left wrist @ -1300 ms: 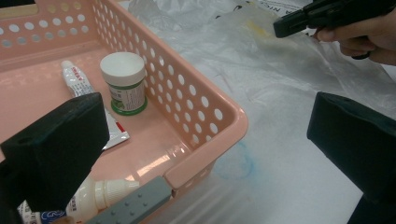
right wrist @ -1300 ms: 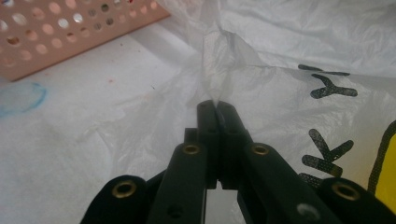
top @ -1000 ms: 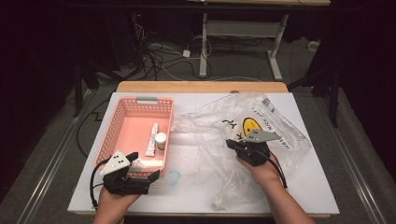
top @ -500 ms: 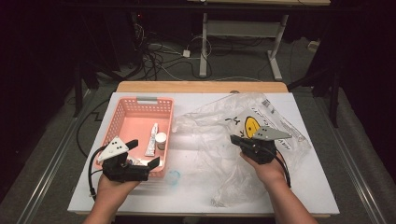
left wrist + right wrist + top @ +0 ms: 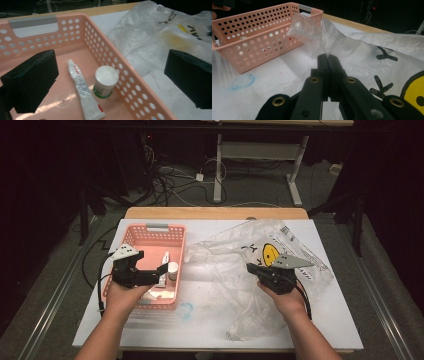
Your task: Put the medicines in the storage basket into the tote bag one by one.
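Now L tool (image 5: 161,270), spread wide over the basket (image 5: 131,238), should drop on the bottle (image 5: 106,81) at 12 o'clock. R tool (image 5: 249,267) pinching the bag (image 5: 225,265): keep that fold up.

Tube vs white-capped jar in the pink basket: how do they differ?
The tube lies flat on the floor of the basket; the jar stands upright. The tube is long, thin and silvery with red print; the jar is short and round, with a white cap and green base. Both sit side by side in the basket, ungripped.

Crumpled clear plastic bag (image 5: 235,270) (yellow smiley print) on the table, beside pink basket (image 5: 131,270).
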Tool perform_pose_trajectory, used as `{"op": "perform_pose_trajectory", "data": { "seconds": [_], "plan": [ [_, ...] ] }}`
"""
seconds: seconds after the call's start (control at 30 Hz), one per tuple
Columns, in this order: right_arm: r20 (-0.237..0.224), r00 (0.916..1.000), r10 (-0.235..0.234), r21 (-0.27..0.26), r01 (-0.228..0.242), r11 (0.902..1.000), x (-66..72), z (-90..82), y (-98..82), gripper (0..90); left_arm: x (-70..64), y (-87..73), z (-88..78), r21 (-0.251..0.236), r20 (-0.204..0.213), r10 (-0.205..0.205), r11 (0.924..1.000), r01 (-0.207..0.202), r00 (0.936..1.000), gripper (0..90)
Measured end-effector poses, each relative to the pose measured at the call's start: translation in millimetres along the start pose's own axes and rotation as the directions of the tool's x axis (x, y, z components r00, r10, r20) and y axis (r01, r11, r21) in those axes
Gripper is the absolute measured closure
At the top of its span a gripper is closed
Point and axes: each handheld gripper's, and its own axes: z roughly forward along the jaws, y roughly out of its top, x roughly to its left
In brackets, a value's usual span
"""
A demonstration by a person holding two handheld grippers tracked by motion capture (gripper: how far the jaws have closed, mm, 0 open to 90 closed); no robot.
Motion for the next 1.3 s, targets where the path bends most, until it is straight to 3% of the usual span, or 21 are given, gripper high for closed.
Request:
{"op": "perform_pose_trajectory", "data": {
  "seconds": [0.3, 0.4, 0.57, 0.63, 0.7, 0.73, 0.77, 0.8, 0.87, 0.93, 1.0, 1.07, 1.1, 1.27, 1.3],
  "plan": [
    [-0.008, 0.9999, -0.013, -0.006, 0.013, 0.9999, 3.1, -1.7, 2.6, 90.0, 21.7, 9.9, 27.2, 0.084, -0.054, -0.031, 0.9959, 0.035, 0.9981, 0.9],
    [-0.009, 0.9999, -0.013, -0.004, 0.013, 0.9999, 3.8, -2.0, 2.6, 90.0, 29.7, 11.0, 36.0, 0.14, -0.056, -0.048, 0.9886, 0.056, 0.9972, 6.4],
    [-0.01, 0.9999, -0.013, 0.0, 0.013, 0.9999, 2.5, -1.3, 2.3, 90.0, 39.2, 13.2, 42.6, 0.192, -0.072, -0.061, 0.9786, 0.074, 0.9955, 18.9],
    [-0.012, 0.9999, -0.009, 0.002, 0.009, 1.0, 2.4, -1.1, 2.1, 90.0, 43.5, 13.1, 46.1, 0.227, -0.08, -0.077, 0.9694, 0.094, 0.9938, 25.6],
    [-0.015, 0.9998, -0.017, 0.001, 0.017, 0.9999, 2.9, -0.8, 2.2, 90.0, 48.0, 11.8, 51.2, 0.278, -0.081, -0.088, 0.9546, 0.108, 0.9928, 30.4],
    [-0.014, 0.9998, -0.016, 0.002, 0.016, 0.9999, 3.8, -1.3, 2.8, 90.0, 48.5, 11.2, 52.8, 0.295, -0.085, -0.085, 0.9497, 0.106, 0.9928, 43.0],
    [-0.014, 0.9998, -0.016, 0.002, 0.016, 0.9999, 3.8, -1.3, 2.8, 90.0, 49.0, 10.3, 55.4, 0.319, -0.091, -0.091, 0.9406, 0.116, 0.9917, 43.0],
    [-0.015, 0.9997, -0.02, 0.0, 0.02, 0.9998, 3.8, -1.4, 3.1, 90.0, 50.2, 9.3, 58.8, 0.35, -0.087, -0.117, 0.9259, 0.141, 0.9892, 47.2],
    [-0.012, 0.9997, -0.021, -0.001, 0.021, 0.9998, 4.1, -1.7, 3.4, 90.0, 50.2, 8.2, 62.2, 0.39, -0.073, -0.125, 0.9098, 0.143, 0.9895, 58.6],
    [-0.014, 0.9998, -0.017, 0.004, 0.017, 0.9998, 3.6, -1.1, 2.8, 90.0, 49.5, 7.8, 63.2, 0.404, -0.052, -0.125, 0.9045, 0.135, 0.9908, 69.0],
    [-0.013, 0.9998, -0.017, 0.005, 0.017, 0.9998, 2.4, 0.4, 1.8, 90.0, 48.3, 7.8, 64.3, 0.433, -0.045, -0.115, 0.893, 0.124, 0.9923, 84.0],
    [-0.011, 0.9998, -0.018, 0.008, 0.018, 0.9998, 2.8, 0.1, 2.0, 90.0, 47.6, 7.7, 66.4, 0.464, -0.055, -0.131, 0.8744, 0.141, 0.9899, 87.2],
    [-0.011, 0.9997, -0.02, 0.005, 0.02, 0.9998, 3.1, -0.1, 2.4, 90.0, 47.3, 7.8, 67.3, 0.475, -0.06, -0.129, 0.8686, 0.142, 0.9899, 87.5],
    [-0.008, 0.9998, -0.02, 0.002, 0.02, 0.9998, 2.3, -1.6, 2.3, 90.0, 38.4, 7.7, 77.4, 0.534, -0.021, -0.093, 0.8406, 0.09, 0.9955, 87.6],
    [-0.007, 0.9998, -0.018, 0.001, 0.018, 0.9998, 2.2, -1.8, 2.3, 90.0, 37.3, 7.6, 79.8, 0.551, -0.013, -0.093, 0.8301, 0.085, 0.9956, 87.6]
  ]
}}
